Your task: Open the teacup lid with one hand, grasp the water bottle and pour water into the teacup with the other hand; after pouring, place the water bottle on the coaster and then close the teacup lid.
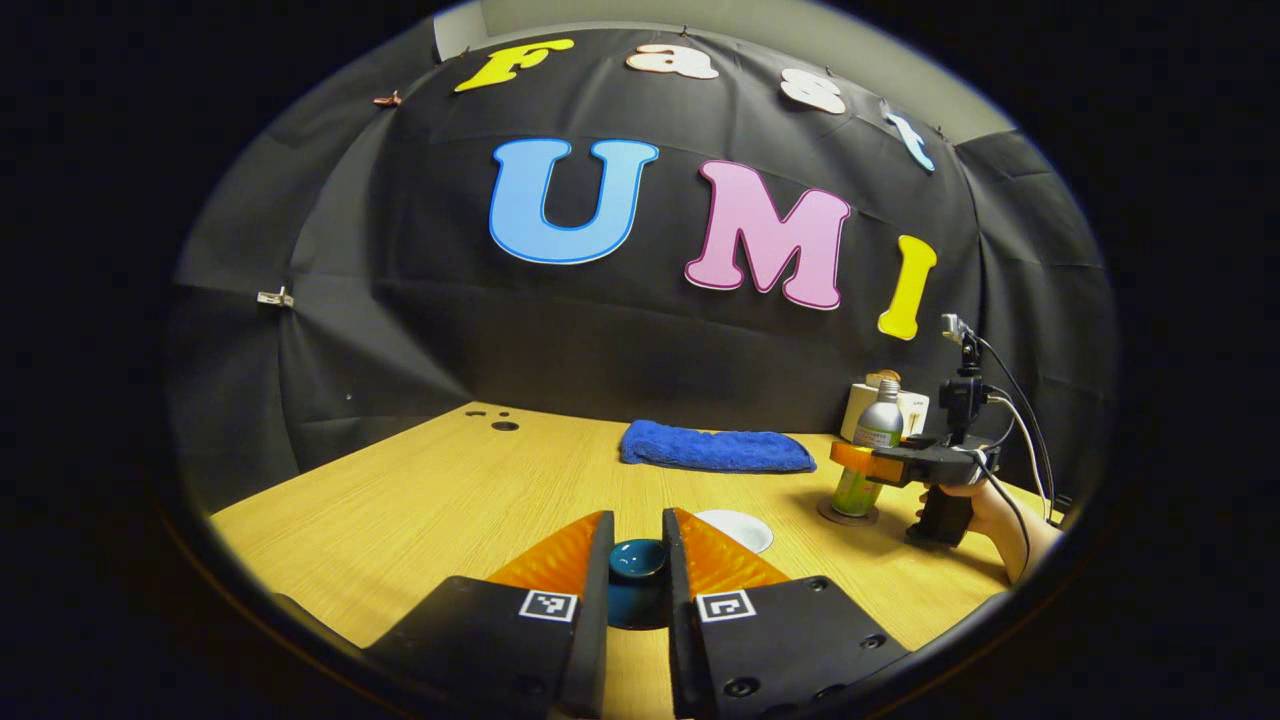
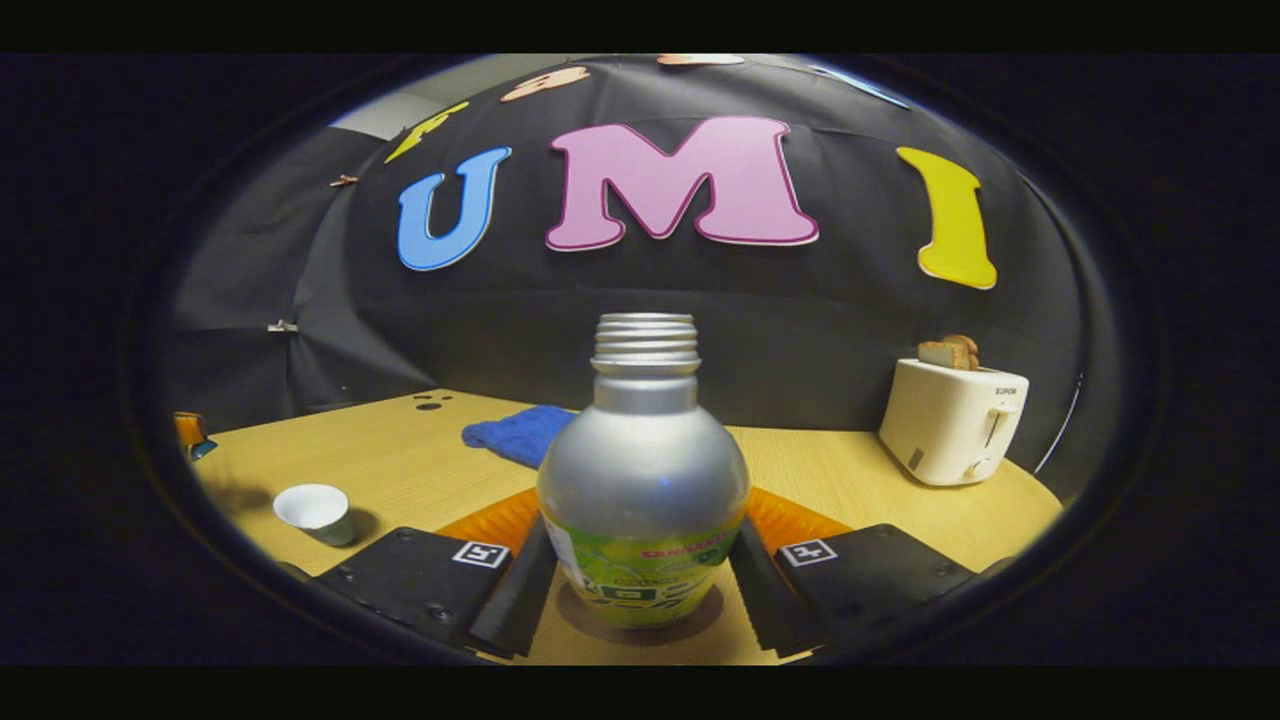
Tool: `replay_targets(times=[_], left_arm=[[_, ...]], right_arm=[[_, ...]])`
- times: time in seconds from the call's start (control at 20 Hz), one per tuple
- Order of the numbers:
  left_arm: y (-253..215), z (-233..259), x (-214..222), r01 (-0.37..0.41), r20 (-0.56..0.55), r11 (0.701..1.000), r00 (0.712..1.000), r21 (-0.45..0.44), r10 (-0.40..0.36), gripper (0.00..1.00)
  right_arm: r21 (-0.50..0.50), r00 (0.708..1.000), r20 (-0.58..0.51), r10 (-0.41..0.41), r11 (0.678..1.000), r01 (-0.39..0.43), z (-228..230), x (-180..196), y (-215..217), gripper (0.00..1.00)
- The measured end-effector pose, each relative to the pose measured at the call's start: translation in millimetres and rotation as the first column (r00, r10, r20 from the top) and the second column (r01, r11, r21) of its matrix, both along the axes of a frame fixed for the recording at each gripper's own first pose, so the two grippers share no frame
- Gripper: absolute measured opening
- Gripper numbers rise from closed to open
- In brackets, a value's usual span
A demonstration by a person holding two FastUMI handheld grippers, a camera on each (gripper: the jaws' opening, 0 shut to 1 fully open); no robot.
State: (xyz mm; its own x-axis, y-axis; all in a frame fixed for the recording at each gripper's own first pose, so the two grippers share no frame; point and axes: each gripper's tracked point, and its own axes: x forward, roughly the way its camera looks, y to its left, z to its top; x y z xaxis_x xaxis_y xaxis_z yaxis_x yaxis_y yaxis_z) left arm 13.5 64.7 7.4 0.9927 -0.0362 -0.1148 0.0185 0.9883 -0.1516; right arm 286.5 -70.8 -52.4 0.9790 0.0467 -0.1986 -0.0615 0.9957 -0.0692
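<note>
Bottom centre of the left gripper view, the left gripper [image 1: 637,560] pinches one lid [image 1: 638,560], with one cup [image 1: 737,528] just right. In the right gripper view's bottom centre, the right gripper [image 2: 640,570] flanks one bottle [image 2: 643,480] on one coaster [image 2: 640,622]; whether it presses, I cannot tell.

Left tongs [image 1: 637,560] grip the teacup lid [image 1: 637,562]; water bottle [image 1: 868,455] stands on coaster [image 1: 848,516].

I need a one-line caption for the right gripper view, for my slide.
Right gripper closed around the silver water bottle standing on its coaster, toaster behind.
</note>
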Motion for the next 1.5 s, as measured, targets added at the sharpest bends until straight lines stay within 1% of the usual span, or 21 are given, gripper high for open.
replay_targets(times=[0.05, 0.15, 0.2, 0.25, 0.3, 0.35, 0.4, 0.55, 0.7, 0.85, 1.05, 1.15, 1.2, 1.3, 1.4, 1.5], left_arm=[[-1, -1, 0, 0.001, -0.003, 1.0, 1.0, -0.003, -0.001, 0.29], [-2, -2, -1, 0.006, -0.007, 1.0, 1.0, -0.007, -0.006, 0.29], [-2, -2, 0, 0.007, -0.007, 1.0, 1.0, -0.007, -0.007, 0.29], [-2, -1, -1, 0.006, -0.007, 1.0, 1.0, -0.006, -0.006, 0.29], [-2, 0, -1, 0.007, -0.006, 1.0, 1.0, -0.006, -0.007, 0.29], [-2, -1, 0, 0.007, -0.006, 1.0, 1.0, -0.006, -0.007, 0.29], [-2, -1, -1, 0.007, -0.008, 1.0, 1.0, -0.003, -0.007, 0.29], [-5, 2, -2, 0.009, -0.001, 1.0, 1.0, 0.003, -0.009, 0.29], [-7, 4, -2, 0.012, 0.002, 1.0, 1.0, 0.003, -0.012, 0.29], [-10, 5, -4, 0.019, 0.006, 1.0, 1.0, 0.0, -0.019, 0.29], [-15, 9, -6, 0.025, 0.014, 1.0, 1.0, 0.002, -0.025, 0.29], [-16, 10, -8, 0.026, 0.02, 1.0, 0.999, 0.0, -0.026, 0.29], [-17, 10, -8, 0.027, 0.021, 1.0, 0.999, 0.0, -0.027, 0.29], [-18, 10, -6, 0.029, 0.022, 1.0, 0.999, -0.003, -0.029, 0.29], [-19, 14, -3, 0.034, 0.029, 0.999, 0.999, -0.004, -0.034, 0.29], [-25, 16, 5, 0.045, 0.031, 0.999, 0.998, 0.019, -0.046, 0.29]], right_arm=[[0.01, 1.0, -0.002, 0.002, 1.0, -0.002, -1, -1, -1, 0.83], [0.024, 1.0, 0.007, -0.005, 1.0, 0.005, 1, 0, -3, 0.83], [0.029, 1.0, 0.005, -0.006, 1.0, 0.006, 0, 0, -3, 0.82], [0.029, 1.0, -0.003, -0.006, 1.0, 0.006, -2, 1, -4, 0.85], [0.026, 1.0, -0.009, -0.007, 1.0, 0.007, -4, 0, -4, 0.86], [0.014, 1.0, -0.012, -0.011, 1.0, 0.011, -6, 0, -4, 0.89], [-0.001, 1.0, -0.012, -0.01, 1.0, 0.01, -3, -1, -5, 1.0], [-0.02, 1.0, -0.015, -0.007, 1.0, 0.006, -1, -4, -2, 0.99], [0.024, 0.999, -0.048, 0.008, 1.0, -0.007, 0, -13, 9, 0.99], [0.024, 0.996, -0.072, -0.048, 0.998, 0.05, -2, -22, -4, 0.99], [0.054, 0.995, -0.08, -0.058, 0.997, 0.063, -1, -36, -7, 0.98], [0.05, 0.995, -0.075, -0.06, 0.997, 0.064, 0, -45, -8, 0.99], [0.047, 0.996, -0.073, -0.06, 0.997, 0.063, 2, -52, -7, 0.96], [0.037, 0.997, -0.055, -0.055, 0.998, 0.057, 6, -65, -3, 0.99], [0.017, 0.998, -0.029, -0.055, 0.998, 0.055, 11, -79, -1, 0.99], [0.024, 0.999, -0.012, -0.053, 0.998, 0.054, 15, -95, 2, 0.99]])
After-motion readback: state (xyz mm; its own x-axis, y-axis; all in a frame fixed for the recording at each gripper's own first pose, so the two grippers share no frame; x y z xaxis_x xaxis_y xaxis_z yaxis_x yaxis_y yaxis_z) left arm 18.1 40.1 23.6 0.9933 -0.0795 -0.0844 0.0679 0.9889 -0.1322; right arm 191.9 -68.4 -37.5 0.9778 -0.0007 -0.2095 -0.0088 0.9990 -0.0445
